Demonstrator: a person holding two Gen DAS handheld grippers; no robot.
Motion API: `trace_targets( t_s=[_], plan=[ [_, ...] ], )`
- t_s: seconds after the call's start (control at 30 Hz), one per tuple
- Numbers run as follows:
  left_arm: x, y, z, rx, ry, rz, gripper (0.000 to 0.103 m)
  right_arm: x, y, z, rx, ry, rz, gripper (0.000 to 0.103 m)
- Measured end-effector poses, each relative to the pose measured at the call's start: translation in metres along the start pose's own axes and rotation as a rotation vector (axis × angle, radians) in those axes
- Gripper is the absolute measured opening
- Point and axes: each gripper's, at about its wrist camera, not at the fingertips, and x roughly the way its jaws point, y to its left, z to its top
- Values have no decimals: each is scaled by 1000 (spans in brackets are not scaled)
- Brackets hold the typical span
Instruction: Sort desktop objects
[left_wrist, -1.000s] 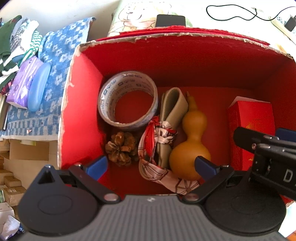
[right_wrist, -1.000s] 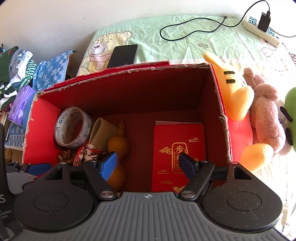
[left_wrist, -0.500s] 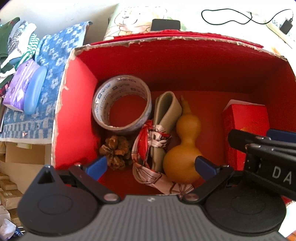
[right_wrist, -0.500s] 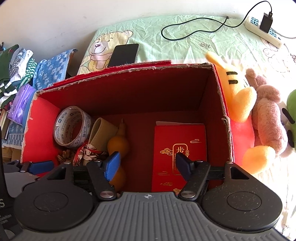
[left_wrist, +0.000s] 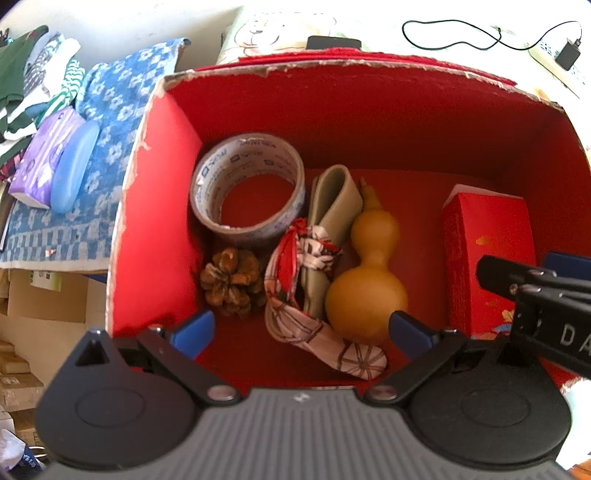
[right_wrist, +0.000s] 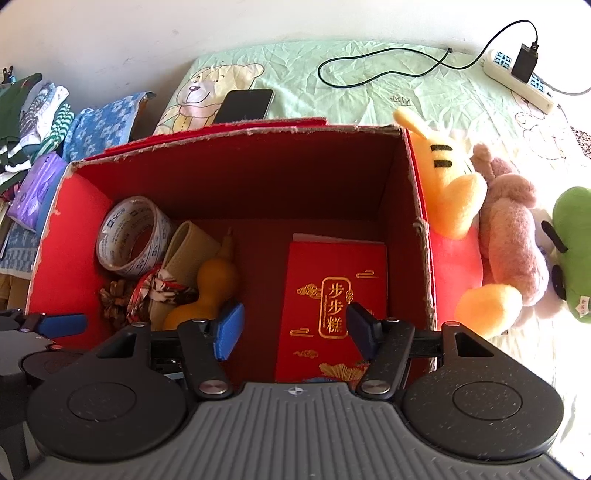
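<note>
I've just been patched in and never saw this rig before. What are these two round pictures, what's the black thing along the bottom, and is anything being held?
There is no robot arm: a person holds one two-finger gripper in each hand, and each carries a fisheye camera looking forward along its fingers. The black shape at the bottom is the gripper itself, with blue pads.

The left gripper view looks down into a red box. Inside lie a tape roll, a pine cone, a gourd, a scarf-tied bundle and a red packet.

The right gripper view shows the same box from the other side, with plush toys beside it and a phone behind.

Both jaws stand open and hold nothing.
</note>
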Motion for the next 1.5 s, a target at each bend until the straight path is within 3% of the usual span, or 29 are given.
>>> trace_targets(
  t_s=[0.47,1.07,1.5],
  plan=[
    [0,3,-4,10,1,-5,100,-8,1,-15,-2,-1,9,64],
    [-5,13,8,4,-29,30,100,-5,2,-6,18,-21,14,62],
    [-9,18,14,-18,-65,-10,99,-5,1,-8,17,-19,9,61]
  ],
)
